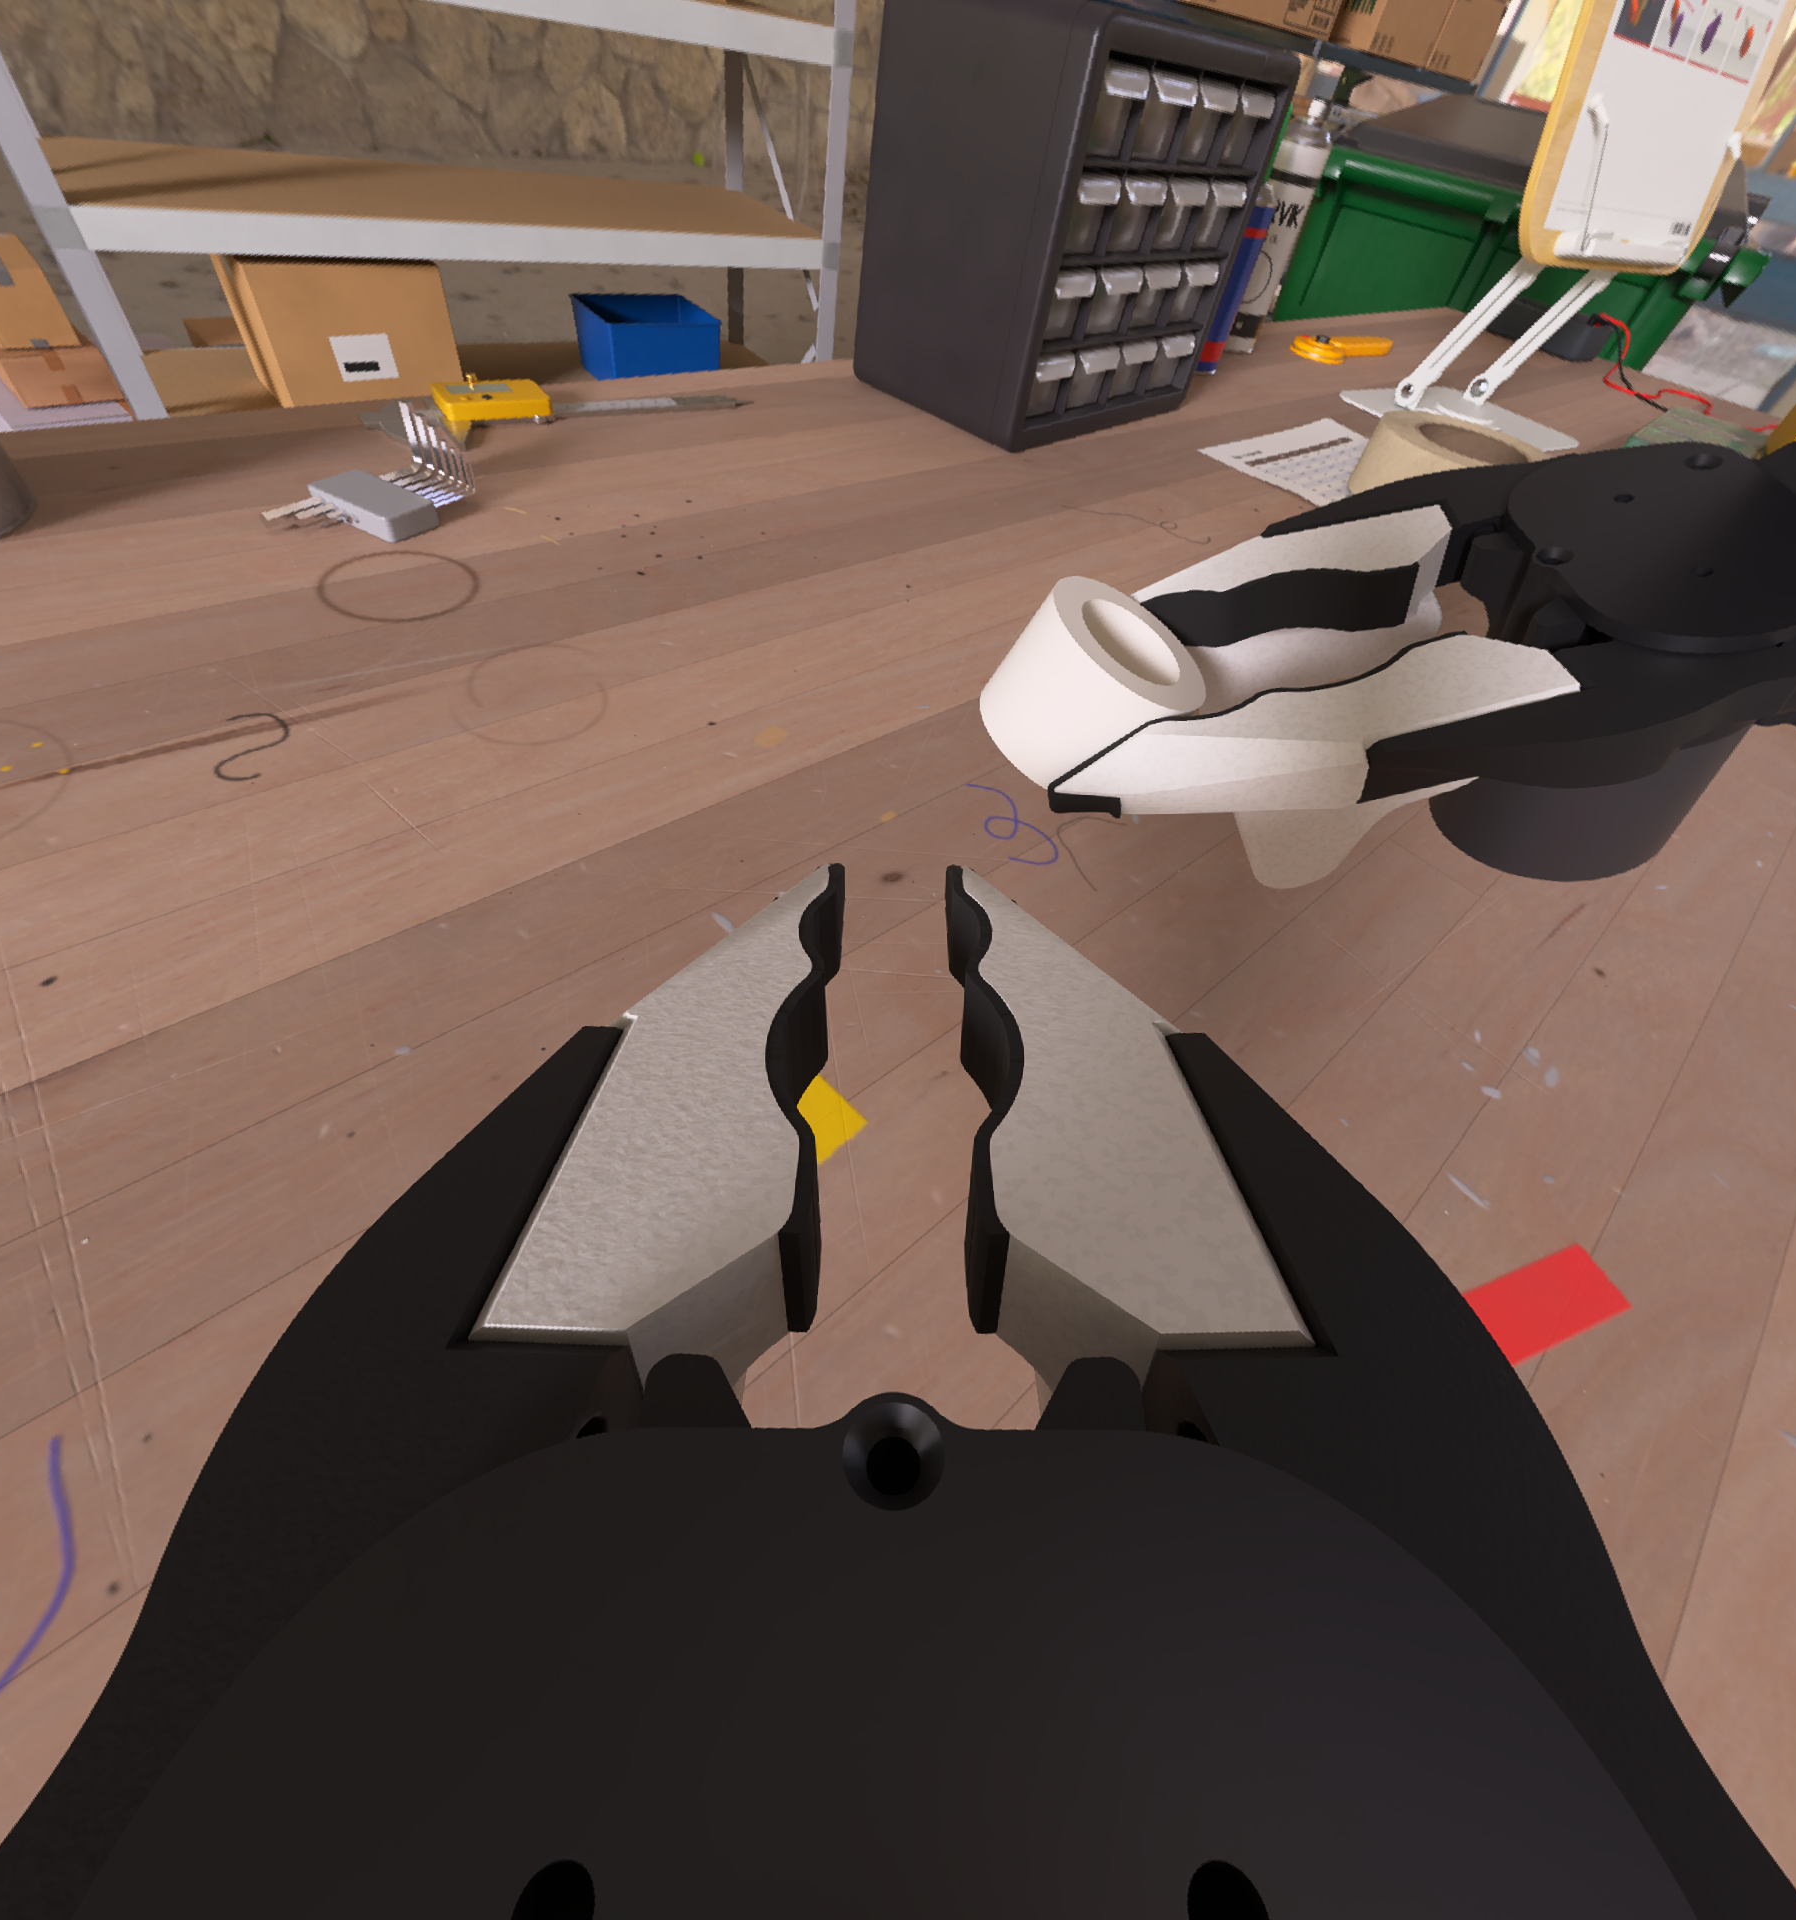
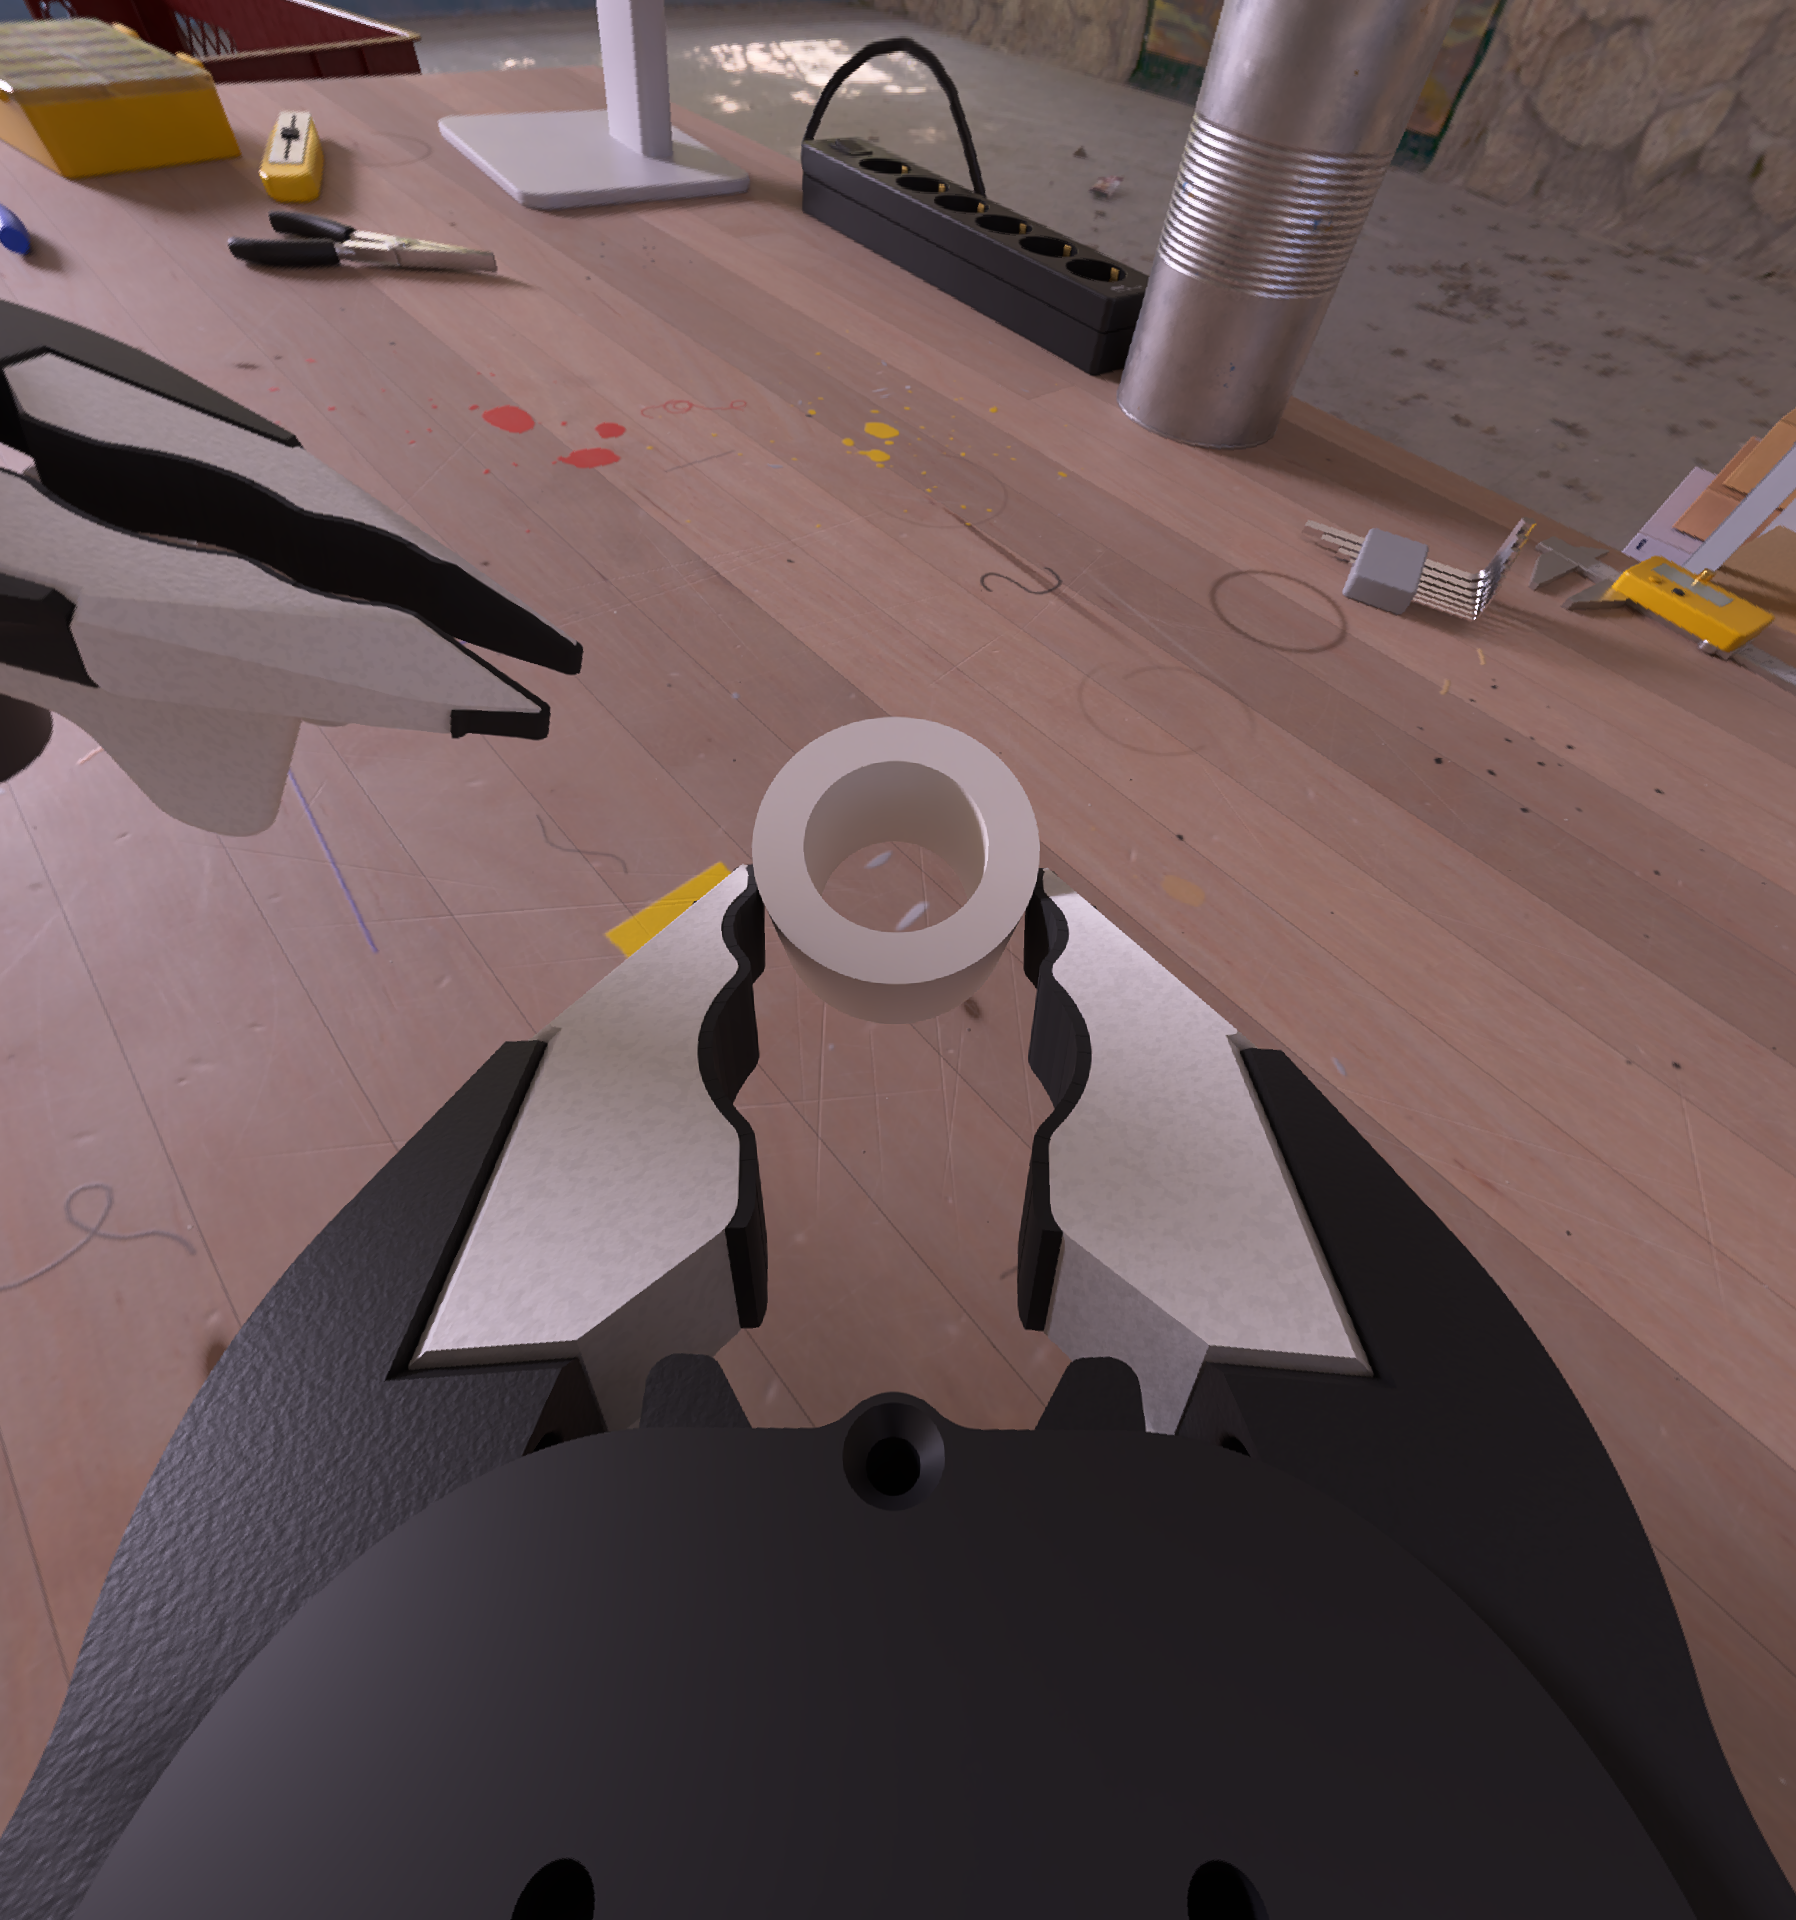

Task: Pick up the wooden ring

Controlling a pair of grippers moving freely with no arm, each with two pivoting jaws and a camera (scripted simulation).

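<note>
The yellow tape patch point(image 1: 829, 1117) lies partly hidden behind the left hand-held gripper point(image 1: 895, 883).

Wooden workbench point(image 1: 665, 831) carries a black drawer cabinet point(image 1: 1060, 218) and power strip point(image 2: 977, 249).

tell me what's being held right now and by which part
The right gripper holds the pale ring by its outer wall, pinched at the fingertips. The left gripper holds nothing.

Brightness: even, soft daylight in both views.
Shadows: faint and diffuse on the worktop point(image 2: 1289, 935).
Glare: pale sheen on the far metal duct point(image 2: 1258, 229).
Focus: sharp near; far shelving point(image 1: 437, 223) slightly soft.
Distortion: wide-angle bending at edges.
</note>
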